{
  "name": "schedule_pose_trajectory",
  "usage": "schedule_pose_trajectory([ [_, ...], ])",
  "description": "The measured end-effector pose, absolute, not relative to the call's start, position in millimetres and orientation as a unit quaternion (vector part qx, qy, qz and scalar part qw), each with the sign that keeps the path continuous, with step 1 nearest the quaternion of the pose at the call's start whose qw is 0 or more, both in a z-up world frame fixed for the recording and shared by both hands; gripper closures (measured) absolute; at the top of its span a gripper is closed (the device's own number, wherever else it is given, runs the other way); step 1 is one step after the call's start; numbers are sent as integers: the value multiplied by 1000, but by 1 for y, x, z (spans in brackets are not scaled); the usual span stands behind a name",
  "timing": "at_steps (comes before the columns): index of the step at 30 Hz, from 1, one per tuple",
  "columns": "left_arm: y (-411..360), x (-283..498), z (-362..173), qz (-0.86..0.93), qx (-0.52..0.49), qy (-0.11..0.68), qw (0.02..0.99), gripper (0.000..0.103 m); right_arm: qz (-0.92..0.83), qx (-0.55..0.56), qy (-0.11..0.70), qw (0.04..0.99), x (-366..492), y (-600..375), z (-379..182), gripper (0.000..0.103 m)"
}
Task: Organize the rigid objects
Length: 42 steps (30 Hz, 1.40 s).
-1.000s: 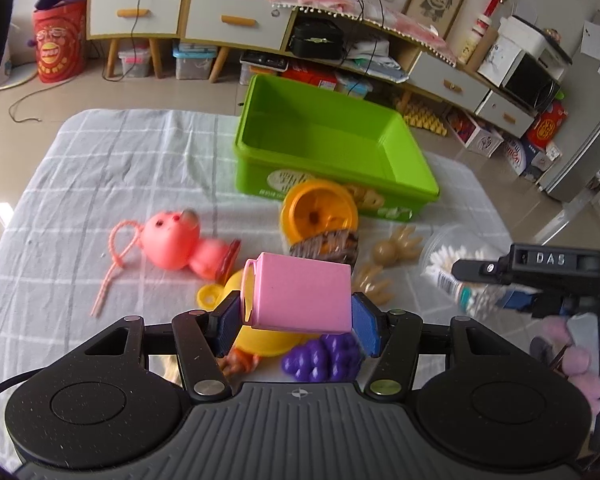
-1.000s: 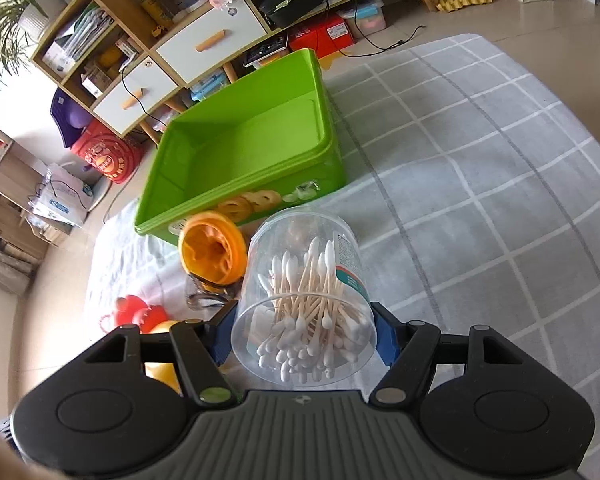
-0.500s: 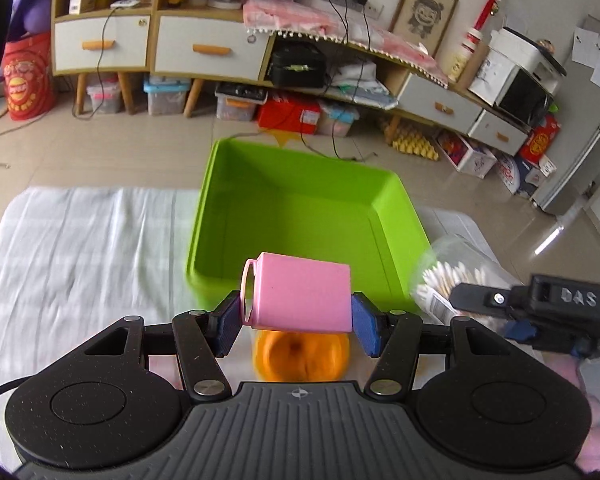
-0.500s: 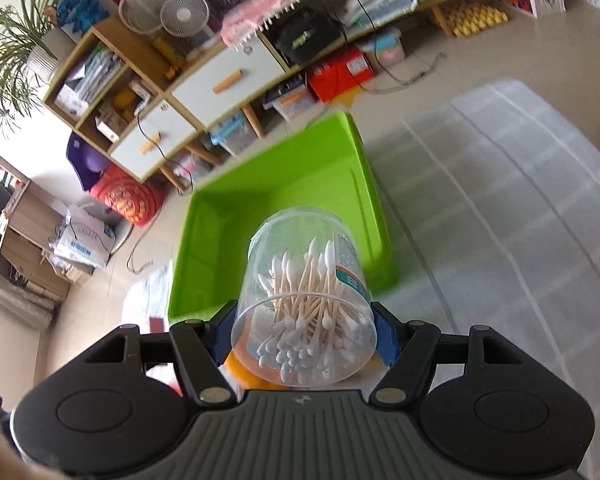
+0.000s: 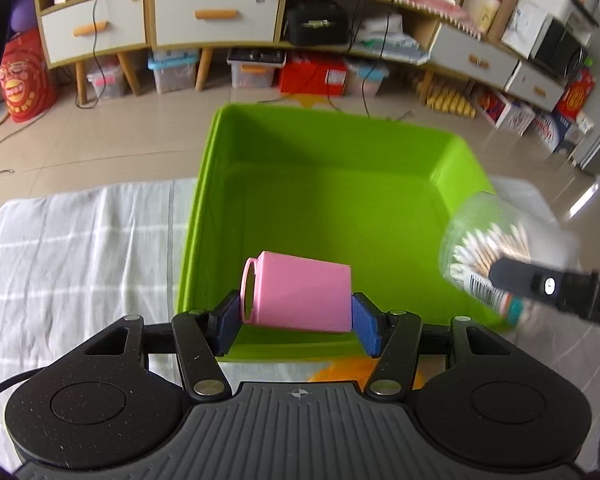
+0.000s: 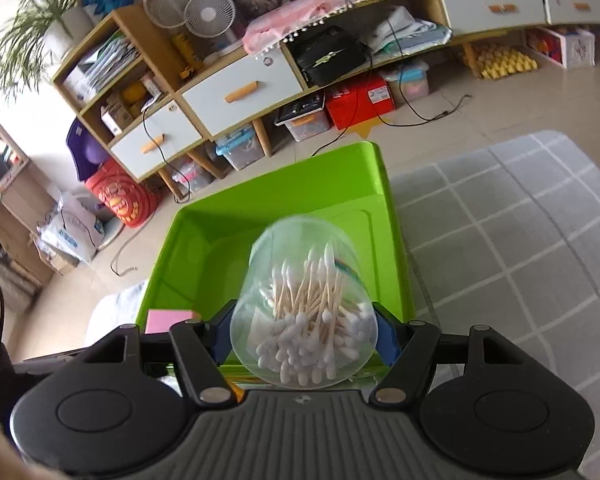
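Note:
My left gripper (image 5: 296, 316) is shut on a pink cup (image 5: 298, 297) lying sideways between the blue pads, its handle to the left. It hangs over the near edge of the green bin (image 5: 324, 204), whose inside holds nothing I can see. My right gripper (image 6: 303, 340) is shut on a clear tub of cotton swabs (image 6: 306, 312), held over the near right part of the green bin (image 6: 276, 196). In the left wrist view the swab tub (image 5: 500, 256) shows at the bin's right rim with the right gripper's finger across it. A corner of the pink cup (image 6: 168, 320) shows in the right wrist view.
The bin stands on a grey checked cloth (image 5: 80, 248) (image 6: 520, 232). An orange object (image 5: 340, 372) peeks out below the left gripper. Beyond the cloth lie the tiled floor, a wooden cabinet (image 5: 160, 20) with white drawers, storage boxes and cables.
Both grippers have carried their objects forward from above the scattered toys to above the green bin. The toys on the cloth have dropped out of view. Both grips are unchanged.

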<state>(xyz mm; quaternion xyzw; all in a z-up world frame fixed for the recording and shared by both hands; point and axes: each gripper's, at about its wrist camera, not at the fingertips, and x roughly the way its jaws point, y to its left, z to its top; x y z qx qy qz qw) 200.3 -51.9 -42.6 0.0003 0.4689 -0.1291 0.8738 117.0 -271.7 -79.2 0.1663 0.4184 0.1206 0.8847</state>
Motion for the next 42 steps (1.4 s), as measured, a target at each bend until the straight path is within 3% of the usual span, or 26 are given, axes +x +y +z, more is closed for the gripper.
schedule_pose_trajectory([
  [18,-34,193,-42,-114,-56,503,855,40,110,135,420,891,115,-265,-84,53],
  [22,-32,189,-42,-130,-62,481,865,26,118,128,415,893,112,-262,-81,50],
  [25,-32,182,-40,-139,-69,451,879,12,125,140,410,893,109,-264,-78,32],
  [26,-32,180,-38,-136,-68,445,883,8,126,147,407,893,108,-265,-77,31],
  [42,-30,131,-5,-126,-51,395,909,2,113,171,409,889,75,-280,-51,29],
])
